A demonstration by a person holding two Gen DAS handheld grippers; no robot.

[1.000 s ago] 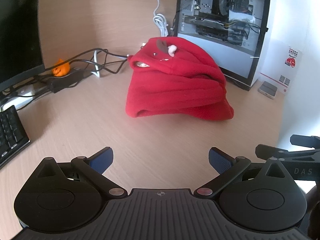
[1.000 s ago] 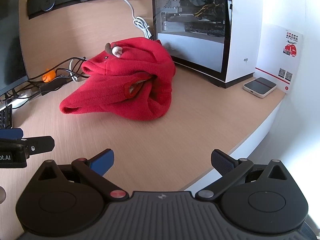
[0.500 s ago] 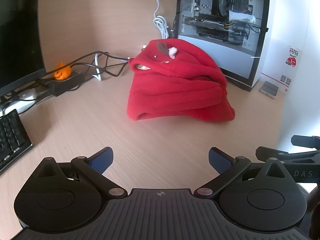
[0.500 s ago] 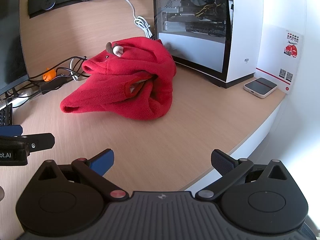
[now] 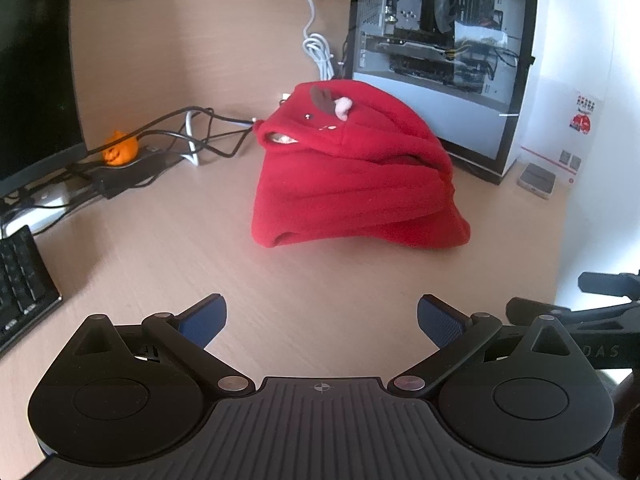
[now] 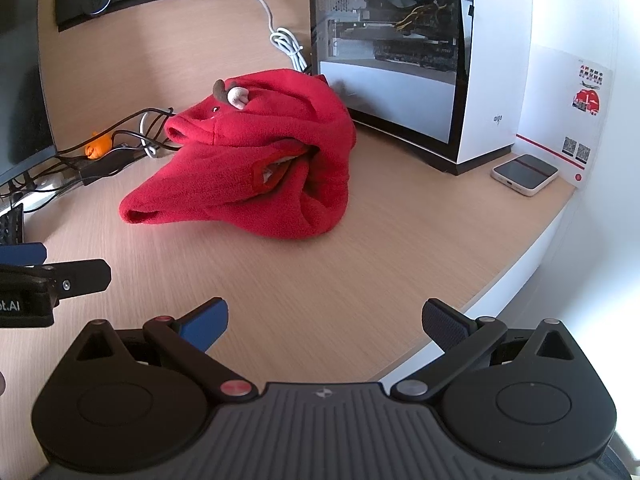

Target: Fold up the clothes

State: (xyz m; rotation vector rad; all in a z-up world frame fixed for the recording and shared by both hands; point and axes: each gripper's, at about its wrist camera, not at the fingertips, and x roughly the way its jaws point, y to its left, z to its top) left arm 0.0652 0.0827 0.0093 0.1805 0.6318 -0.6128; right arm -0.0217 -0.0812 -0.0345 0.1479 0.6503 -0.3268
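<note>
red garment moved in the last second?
No. The red garment sits at the same spot before the computer case; only the camera drifted slightly.

Glass-sided computer case point(image 6: 416, 60) at desk point(image 6: 360, 280) back right corner; flat white device point(image 6: 525, 174) beside it near right edge; orange pumpkin figure point(image 5: 119, 149) among cables point(image 5: 192, 136) at back left; keyboard point(image 5: 20, 280) at left edge.

I see bare desk point(image 5: 168, 248) open between my grippers and the red fleece garment point(image 5: 356, 184). Behind it the PC case point(image 6: 404, 60) and tangled cables point(image 5: 176, 136) block passage; a keyboard point(image 5: 20, 280) crowds the left.
</note>
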